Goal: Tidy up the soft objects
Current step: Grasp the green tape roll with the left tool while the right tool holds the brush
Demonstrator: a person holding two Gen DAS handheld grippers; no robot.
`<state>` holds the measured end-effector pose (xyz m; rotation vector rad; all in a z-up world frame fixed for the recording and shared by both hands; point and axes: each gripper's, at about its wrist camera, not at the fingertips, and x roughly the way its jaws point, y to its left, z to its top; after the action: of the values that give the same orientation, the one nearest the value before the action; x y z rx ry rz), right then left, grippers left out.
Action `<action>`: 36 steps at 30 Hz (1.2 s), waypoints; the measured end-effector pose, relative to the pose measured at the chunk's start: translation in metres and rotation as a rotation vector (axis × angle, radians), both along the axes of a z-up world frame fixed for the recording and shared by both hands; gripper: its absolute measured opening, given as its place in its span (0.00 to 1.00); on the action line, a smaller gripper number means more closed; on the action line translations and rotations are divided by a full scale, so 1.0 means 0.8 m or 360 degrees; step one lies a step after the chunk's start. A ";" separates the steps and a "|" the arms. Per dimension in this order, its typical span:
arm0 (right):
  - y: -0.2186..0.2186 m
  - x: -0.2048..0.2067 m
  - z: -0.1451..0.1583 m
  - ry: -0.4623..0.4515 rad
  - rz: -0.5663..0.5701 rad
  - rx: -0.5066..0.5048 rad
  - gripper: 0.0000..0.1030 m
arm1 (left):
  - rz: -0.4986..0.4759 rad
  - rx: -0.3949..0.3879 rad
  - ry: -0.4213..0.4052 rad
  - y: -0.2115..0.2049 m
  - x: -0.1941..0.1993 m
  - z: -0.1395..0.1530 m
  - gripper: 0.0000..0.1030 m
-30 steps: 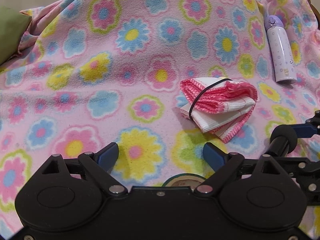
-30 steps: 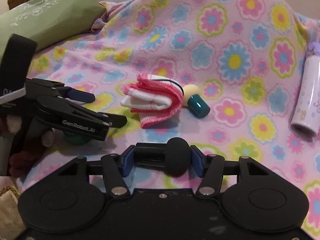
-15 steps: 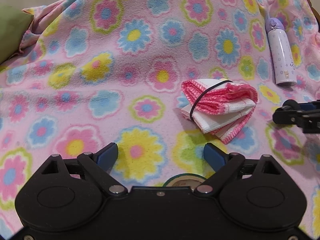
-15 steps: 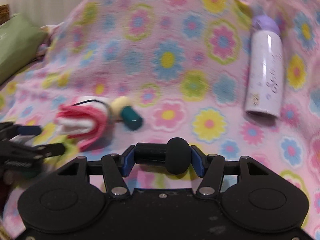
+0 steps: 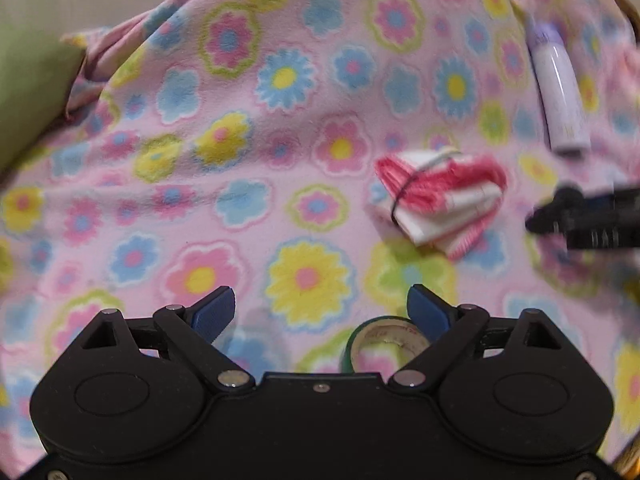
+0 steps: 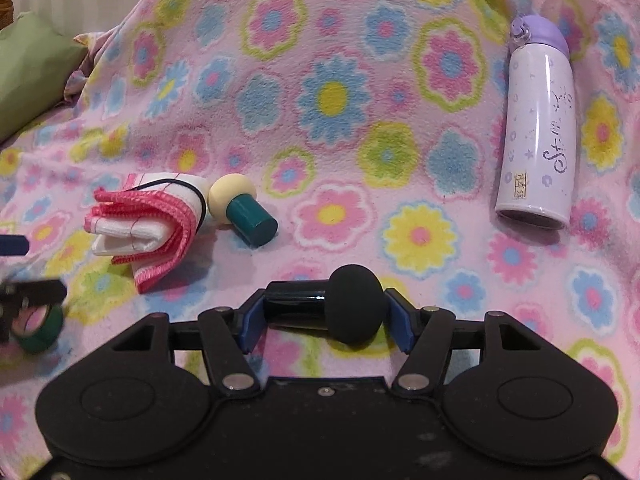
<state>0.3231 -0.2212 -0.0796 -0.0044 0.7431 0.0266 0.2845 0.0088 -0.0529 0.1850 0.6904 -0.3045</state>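
Note:
On the flowered pink blanket (image 5: pixel 280 160) lies a folded pink-and-white cloth (image 5: pixel 440 200) with a black band round it. In the right wrist view the cloth (image 6: pixel 148 220) touches a cream sponge on a teal handle (image 6: pixel 240 210). My right gripper (image 6: pixel 325 305) holds a black sponge applicator (image 6: pixel 354 304) crosswise just above the blanket. Its jaws are opening, and the pads still touch the applicator's ends. My left gripper (image 5: pixel 320 298) is open with nothing between its fingers, below and left of the cloth. A green tape roll (image 5: pixel 380 344) lies under its right finger.
A lilac bottle (image 6: pixel 536 132) lies on its side at the right. A green cushion (image 6: pixel 28 76) sits at the left edge. My right gripper's fingers (image 5: pixel 580 220) show just right of the cloth. The left gripper's fingers (image 6: pixel 24 280) and the tape roll (image 6: pixel 38 332) show at the left.
My right gripper has swung to the right, away from the cloth, with the black applicator still in it. The left gripper has risen a little, so more of the tape roll shows.

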 end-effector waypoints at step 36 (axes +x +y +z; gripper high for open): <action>0.008 0.003 0.001 0.0010 -0.0001 -0.0085 0.59 | 0.0122 0.0039 0.0268 -0.028 -0.002 0.003 0.53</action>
<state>0.3252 -0.2150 -0.0792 -0.0548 0.7502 0.0065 0.2831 -0.0138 -0.0503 0.1567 0.8663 -0.2399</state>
